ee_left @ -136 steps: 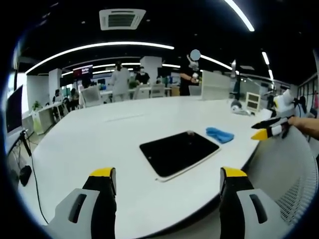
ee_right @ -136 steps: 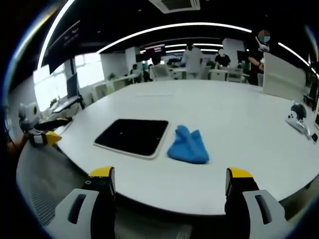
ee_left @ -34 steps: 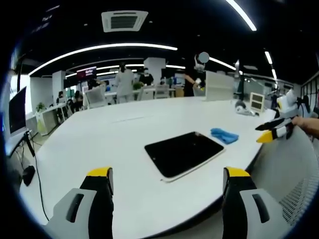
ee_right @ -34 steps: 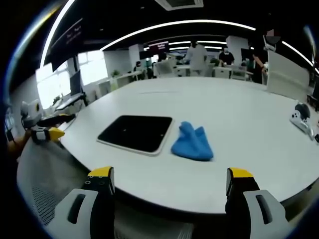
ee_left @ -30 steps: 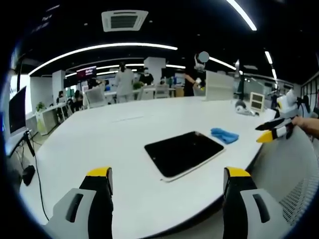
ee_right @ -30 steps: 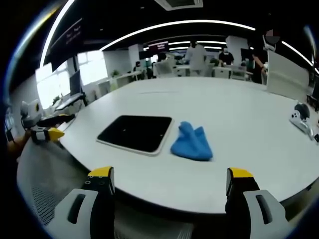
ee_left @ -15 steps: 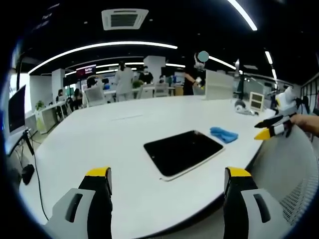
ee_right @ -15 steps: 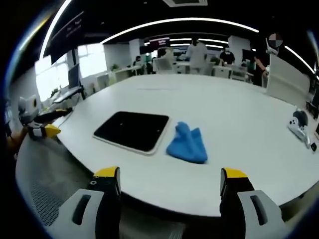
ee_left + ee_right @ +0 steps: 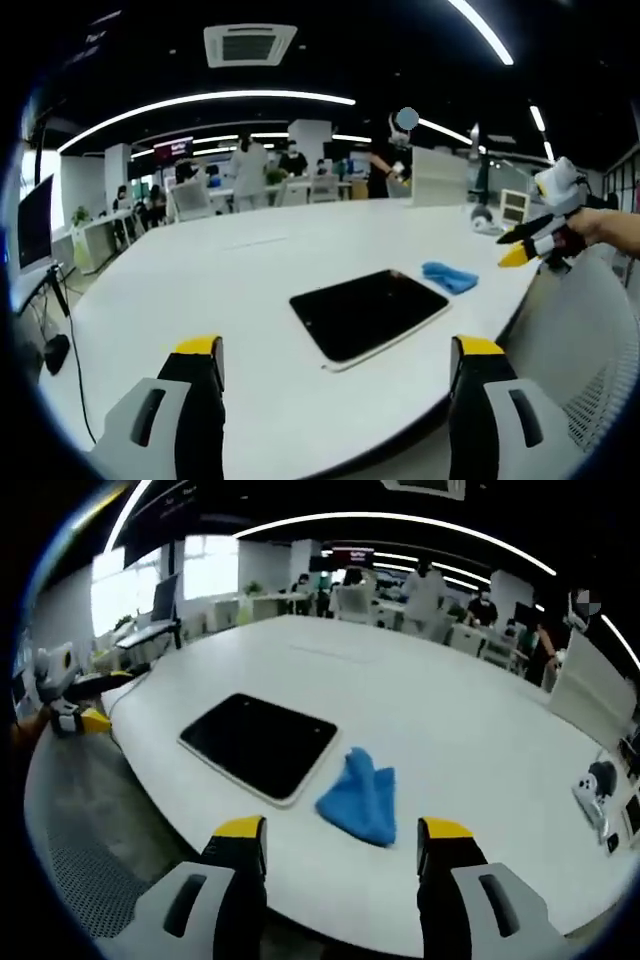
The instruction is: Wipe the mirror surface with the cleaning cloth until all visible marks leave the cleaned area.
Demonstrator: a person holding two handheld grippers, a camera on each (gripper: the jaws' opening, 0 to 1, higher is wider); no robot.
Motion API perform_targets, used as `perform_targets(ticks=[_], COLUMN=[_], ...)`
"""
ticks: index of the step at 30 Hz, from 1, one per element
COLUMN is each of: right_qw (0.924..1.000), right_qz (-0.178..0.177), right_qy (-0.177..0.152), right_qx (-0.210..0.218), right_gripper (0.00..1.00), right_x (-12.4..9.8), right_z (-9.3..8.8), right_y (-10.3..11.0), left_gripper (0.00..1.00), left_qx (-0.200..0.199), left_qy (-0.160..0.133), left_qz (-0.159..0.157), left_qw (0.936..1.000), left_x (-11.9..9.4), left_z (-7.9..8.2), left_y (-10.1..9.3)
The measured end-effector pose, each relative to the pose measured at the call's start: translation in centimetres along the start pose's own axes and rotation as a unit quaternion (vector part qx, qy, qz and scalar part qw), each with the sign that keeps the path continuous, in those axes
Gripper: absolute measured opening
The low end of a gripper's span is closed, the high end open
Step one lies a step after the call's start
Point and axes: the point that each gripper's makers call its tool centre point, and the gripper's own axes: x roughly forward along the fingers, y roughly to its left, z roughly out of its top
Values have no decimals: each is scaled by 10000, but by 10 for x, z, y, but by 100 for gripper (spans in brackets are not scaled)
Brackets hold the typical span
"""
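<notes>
A dark rectangular mirror [image 9: 368, 312] [image 9: 259, 744] with a pale rim lies flat on the white table [image 9: 200, 290] [image 9: 470, 730]. A crumpled blue cloth [image 9: 449, 277] [image 9: 361, 798] rests on the table just beside the mirror's edge. My left gripper [image 9: 334, 352] stands open over the near table edge, well short of the mirror. My right gripper [image 9: 343, 835] is open too, its jaws framing the cloth from just in front of it. In the left gripper view the right gripper [image 9: 523, 247] hangs at the far right in a hand. In the right gripper view the left gripper [image 9: 85, 720] sits at the far left.
A small white device [image 9: 592, 790] lies at the table's right end. A white panel [image 9: 436, 176] stands at the table's far side. Several people stand among desks and chairs [image 9: 245, 165] beyond. A mesh chair back [image 9: 590, 350] sits to the right; grey floor [image 9: 90, 820] lies below the table edge.
My right gripper has risen and moved in over the table toward the cloth, which now sits closer between its jaws. My left gripper has stayed about where it was.
</notes>
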Motion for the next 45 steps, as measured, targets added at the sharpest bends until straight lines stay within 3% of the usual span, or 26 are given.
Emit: perform_targets(ticks=[6, 10, 14, 22, 32, 38, 45], right_qw=[9996, 9962, 9953, 9954, 9951, 9968, 9950], right_qz=[-10, -114, -142, -127, -76, 5, 11], right_qy=[165, 434, 506, 560, 671, 586, 711], right_qx=[-239, -744, -816, -764, -726, -551, -707], right_gripper=[53, 53, 50, 46, 31, 24, 21], right_x=[14, 25, 35, 54, 82, 92, 100], right_z=[3, -1, -1, 0, -5, -5, -8], right_y=[-7, -17, -23, -28, -28, -24, -27], left_gripper=[94, 95, 96, 95, 95, 93, 93], left_qx=[-4, 3, 20, 20, 9, -10, -4], left_qy=[16, -6, -30, 3, 2, 15, -62], left_qz=[22, 34, 48, 39, 34, 12, 34], left_qw=[10000, 10000, 10000, 10000, 10000, 10000, 10000], left_x=[0, 0, 0, 0, 0, 0, 0], left_z=[-1, 0, 1, 0, 0, -1, 1], left_y=[1, 1, 2, 2, 2, 2, 2])
